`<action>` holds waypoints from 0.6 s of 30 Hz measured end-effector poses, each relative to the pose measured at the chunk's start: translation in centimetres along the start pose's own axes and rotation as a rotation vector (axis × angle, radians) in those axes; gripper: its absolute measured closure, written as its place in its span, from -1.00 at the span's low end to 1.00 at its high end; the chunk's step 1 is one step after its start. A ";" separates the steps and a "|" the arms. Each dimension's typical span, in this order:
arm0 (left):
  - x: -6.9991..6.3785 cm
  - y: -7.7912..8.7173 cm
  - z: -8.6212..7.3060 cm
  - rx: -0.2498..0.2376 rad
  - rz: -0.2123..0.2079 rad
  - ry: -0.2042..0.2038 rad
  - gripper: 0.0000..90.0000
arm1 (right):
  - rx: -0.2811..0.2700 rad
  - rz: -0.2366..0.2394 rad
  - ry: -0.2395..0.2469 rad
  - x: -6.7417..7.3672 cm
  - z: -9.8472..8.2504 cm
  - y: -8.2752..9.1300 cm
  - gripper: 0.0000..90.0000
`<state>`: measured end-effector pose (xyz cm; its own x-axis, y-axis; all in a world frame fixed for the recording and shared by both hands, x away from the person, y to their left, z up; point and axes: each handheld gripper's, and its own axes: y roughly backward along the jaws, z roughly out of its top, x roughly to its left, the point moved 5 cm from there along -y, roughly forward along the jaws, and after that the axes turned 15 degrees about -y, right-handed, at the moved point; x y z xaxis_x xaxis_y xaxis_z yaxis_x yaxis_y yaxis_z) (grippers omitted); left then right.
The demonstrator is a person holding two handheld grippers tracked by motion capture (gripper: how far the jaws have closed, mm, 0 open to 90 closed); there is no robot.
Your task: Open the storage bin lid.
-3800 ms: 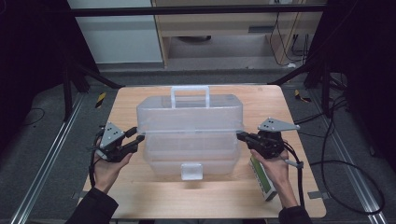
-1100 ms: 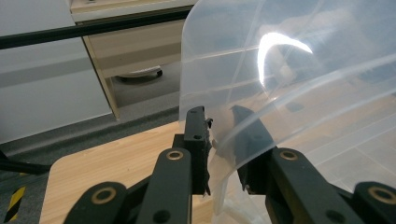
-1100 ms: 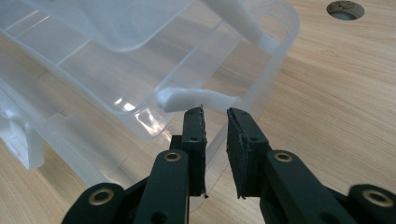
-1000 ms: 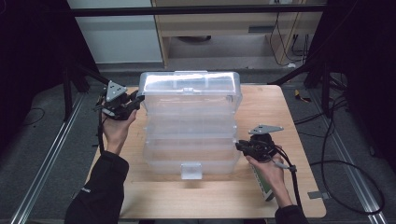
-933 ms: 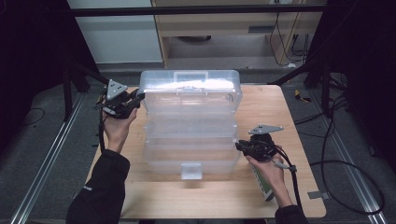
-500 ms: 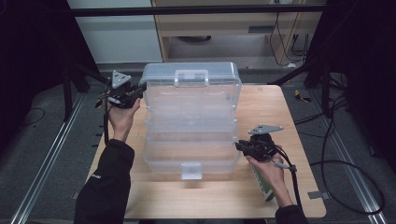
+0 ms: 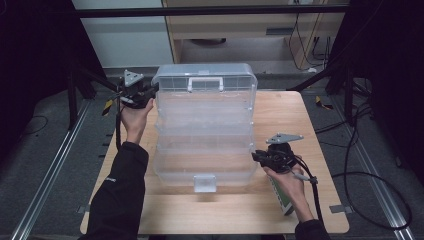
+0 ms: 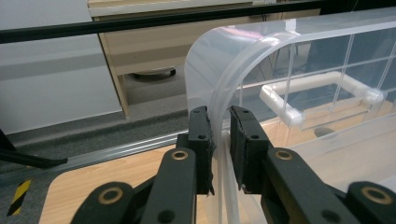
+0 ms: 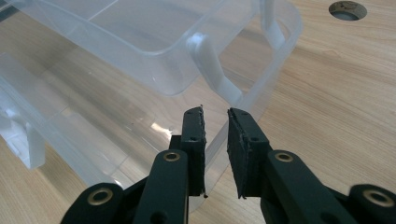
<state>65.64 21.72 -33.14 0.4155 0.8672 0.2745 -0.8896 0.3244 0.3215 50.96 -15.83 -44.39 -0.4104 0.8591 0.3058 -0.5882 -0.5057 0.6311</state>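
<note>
A clear plastic tiered box (image 7: 205, 150) stands on the wooden table (image 7: 290, 115), its trays fanned out toward the far side. Its lid (image 7: 205, 75), with a white handle (image 7: 205, 81), lies at the far end. My left gripper (image 7: 152, 90) is shut on the lid's left edge; in the left gripper view the curved lid rim (image 8: 243, 56) runs between the pads of that gripper (image 8: 220, 126). My right gripper (image 7: 256, 156) is shut on the bottom tray's right rim (image 9: 280, 56), which passes between its jaws (image 9: 215, 123). A white latch (image 7: 205, 182) hangs at the front.
A green tube-shaped object (image 7: 282, 200) lies on the table under the right hand. A round hole (image 9: 348, 9) is in the tabletop to the right of the box. Beyond the far table edge stands a wooden cabinet (image 7: 250, 30). Bare wood lies in front of the box.
The box was shut with a gripper at each side. The left gripper has since carried the lid up and away, fanning the trays out. The right gripper has held still.
</note>
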 end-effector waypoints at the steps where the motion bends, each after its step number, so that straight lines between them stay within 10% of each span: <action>1: 0.1 -0.3 0.0 0.004 -0.002 0.003 0.74 | 0.001 0.000 -0.001 0.0 0.0 0.0 0.70; 18: 0.7 -3.0 0.1 0.046 0.013 0.005 0.72 | 0.004 0.000 -0.001 0.0 0.0 0.0 0.70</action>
<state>68.61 21.31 -33.79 0.4025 0.8734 0.2741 -0.8853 0.2952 0.3593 50.97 -15.82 -44.39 -0.4095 0.8592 0.3069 -0.5854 -0.5054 0.6339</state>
